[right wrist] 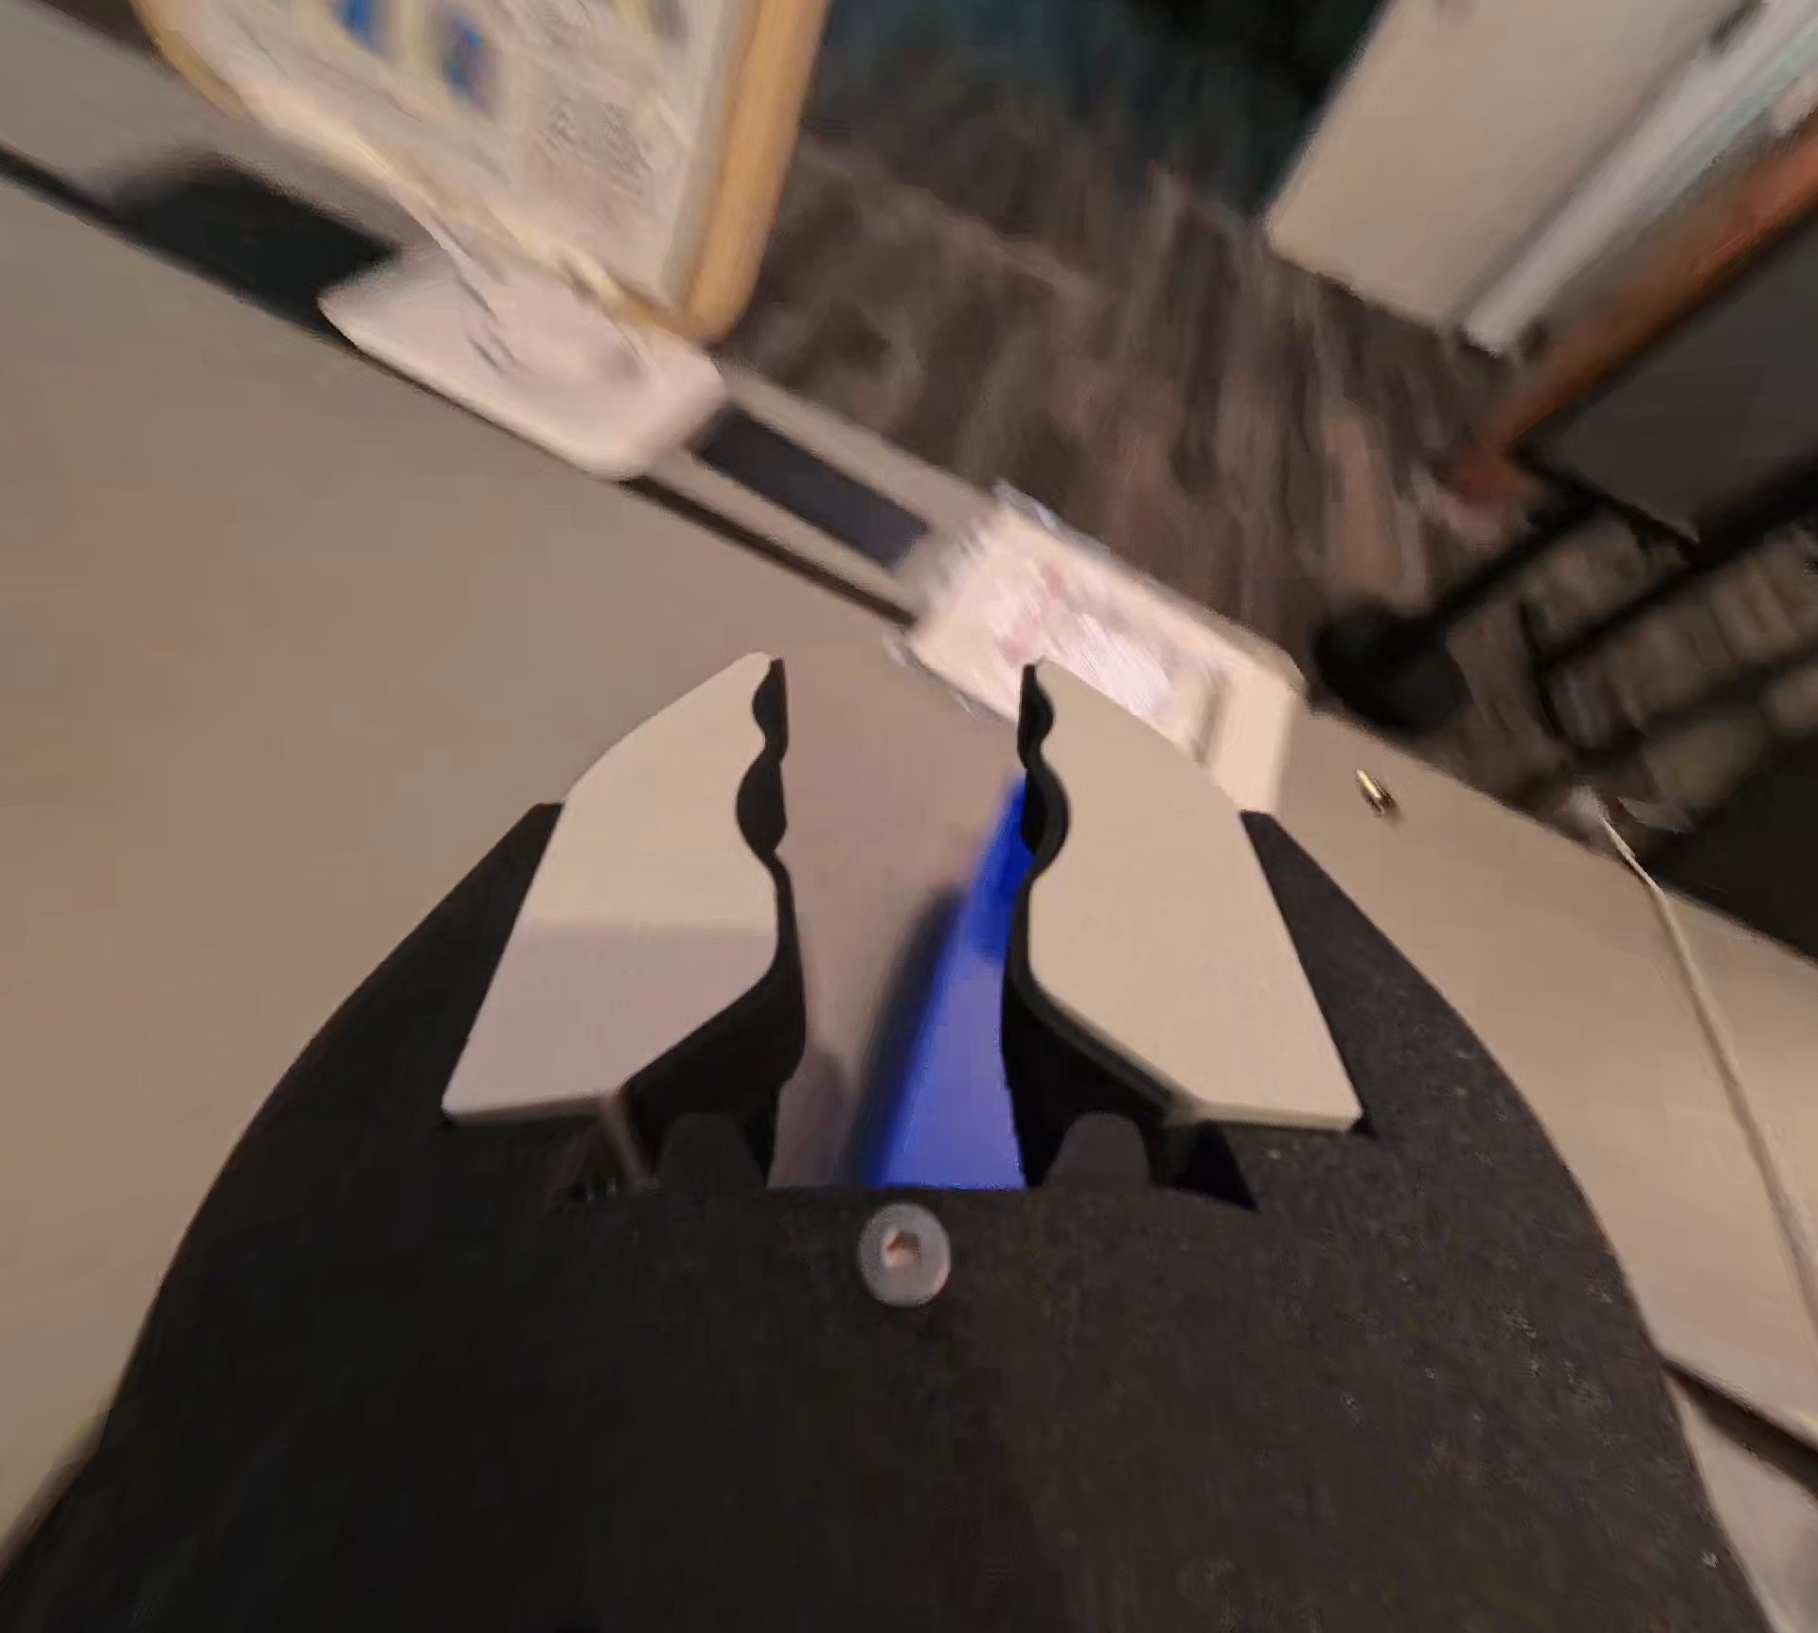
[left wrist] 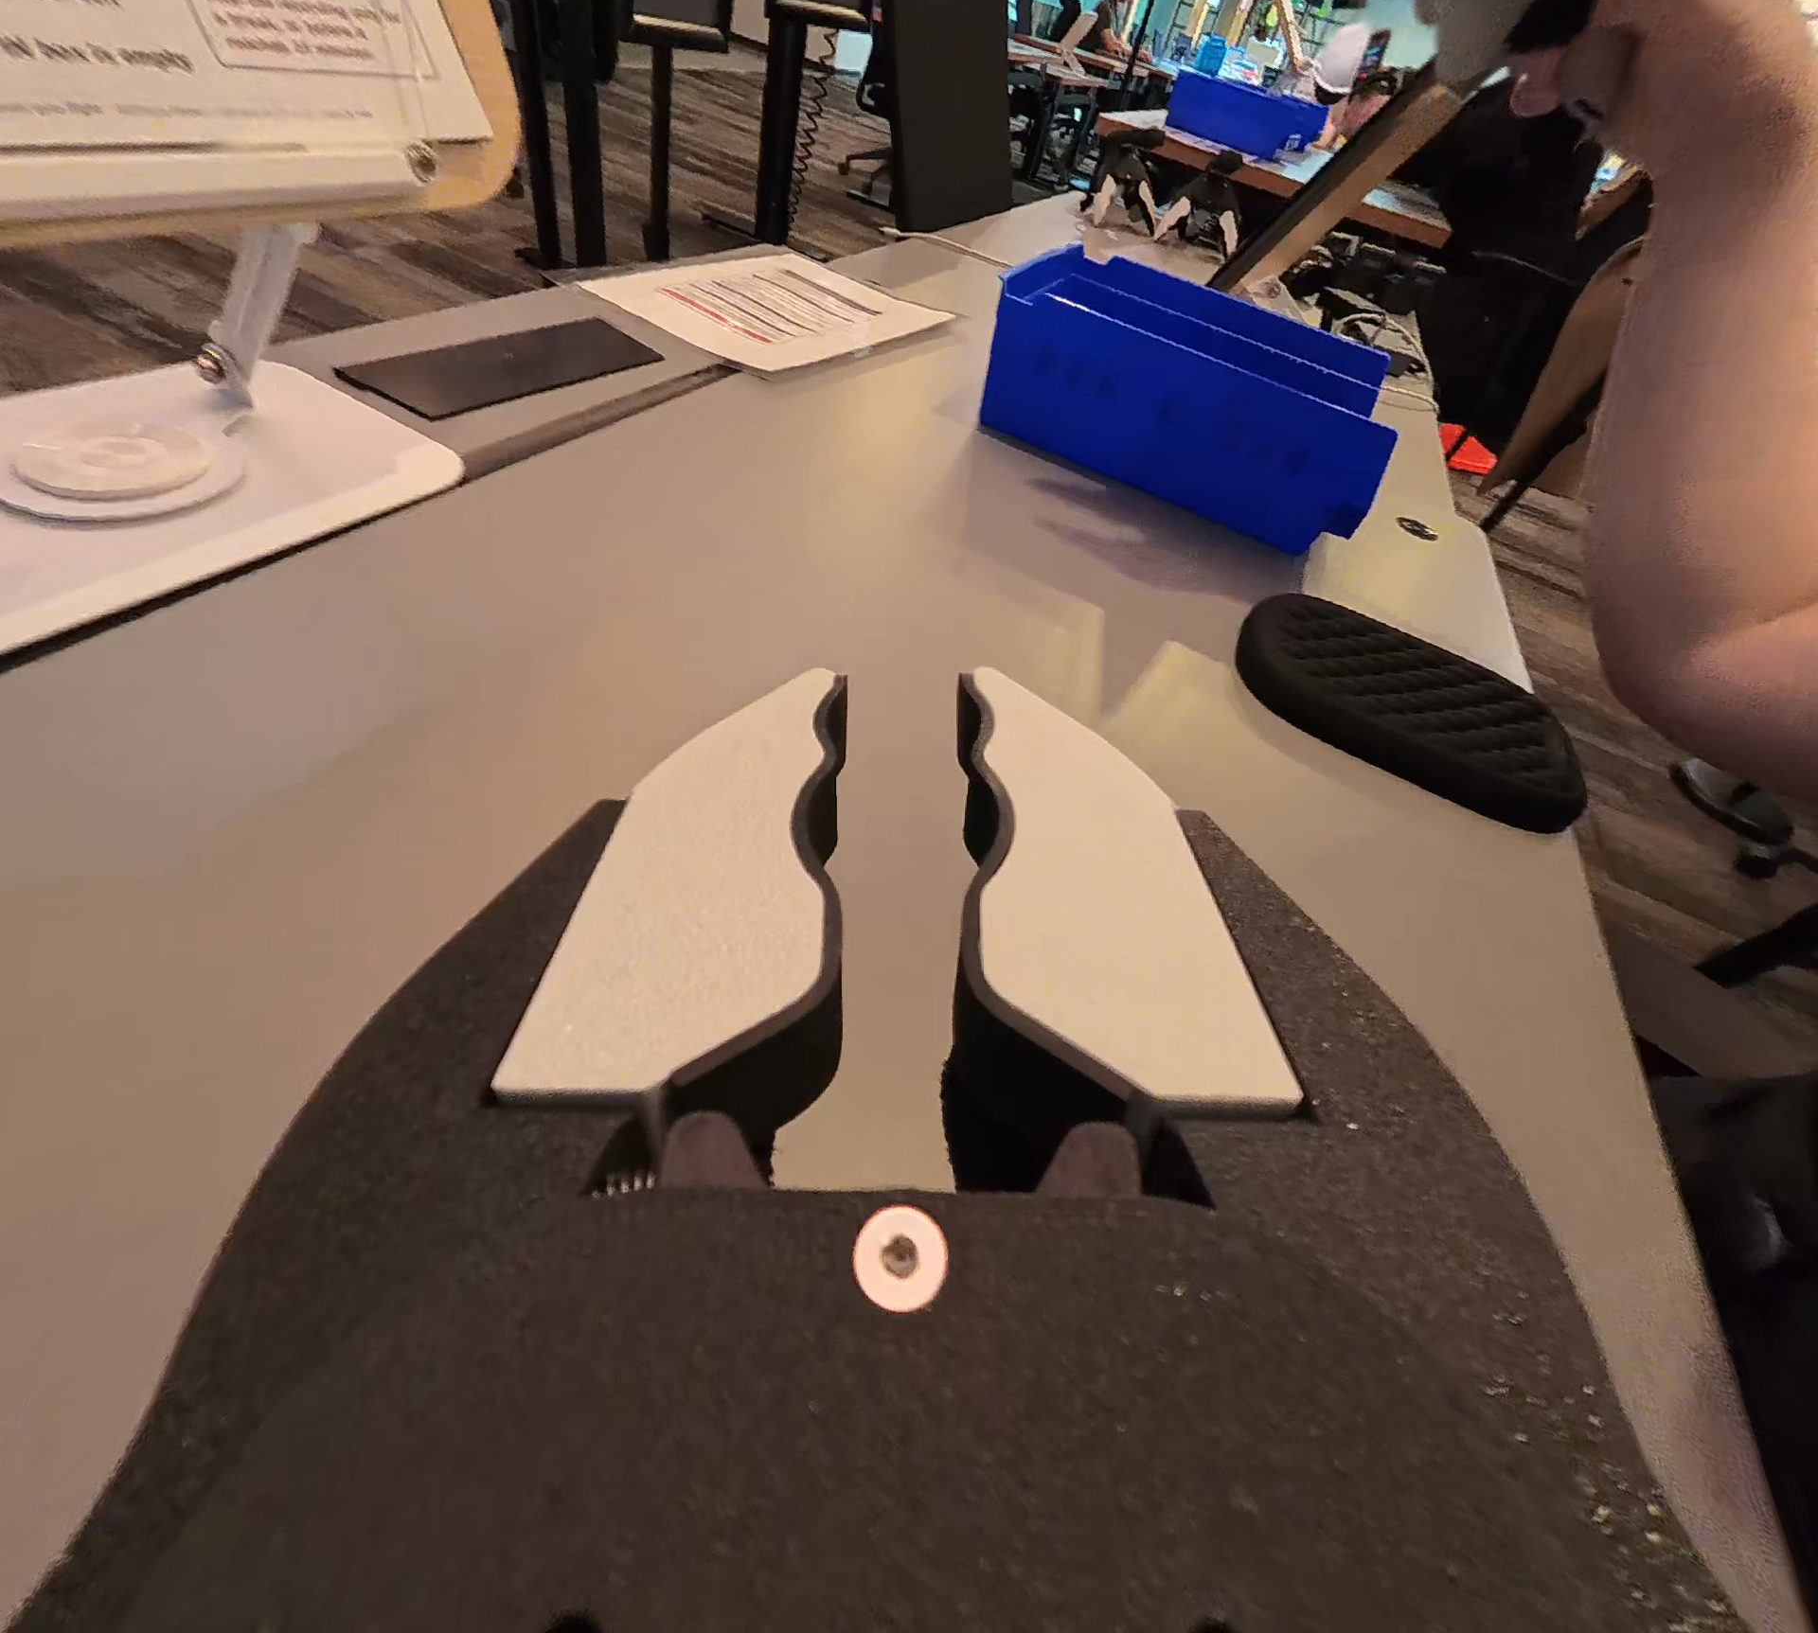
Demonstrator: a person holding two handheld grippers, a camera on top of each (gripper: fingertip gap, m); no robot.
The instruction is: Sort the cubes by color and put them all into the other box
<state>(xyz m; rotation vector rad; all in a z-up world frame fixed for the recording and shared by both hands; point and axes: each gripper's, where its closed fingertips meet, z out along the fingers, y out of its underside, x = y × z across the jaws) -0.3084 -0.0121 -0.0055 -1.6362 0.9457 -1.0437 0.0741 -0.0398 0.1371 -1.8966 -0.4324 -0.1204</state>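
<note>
Black wrist rest (left wrist: 1412,706) near sign stand (left wrist: 212,455).

Right wrist view motion-blurred; blue box (right wrist: 949,1065) mostly hidden between fingers.

Worktop (left wrist: 689,602): smooth grey laminate, satin sheen, faint reflections. Box (left wrist: 1181,406): blue moulded plastic, semi-gloss. Left tool (left wrist: 901,686): fingers (left wrist: 708,897) faced with matt, finely textured pale plates over black edges; body of rough, grainy black plastic with a bright metal screw (left wrist: 900,1258). Pad (left wrist: 1407,730): black, matt, woven-pattern surface. Sheet (left wrist: 777,307): white paper. Board (left wrist: 462,12): light wood edge. Right tool (right wrist: 905,681): same finish; view blurred.
</note>
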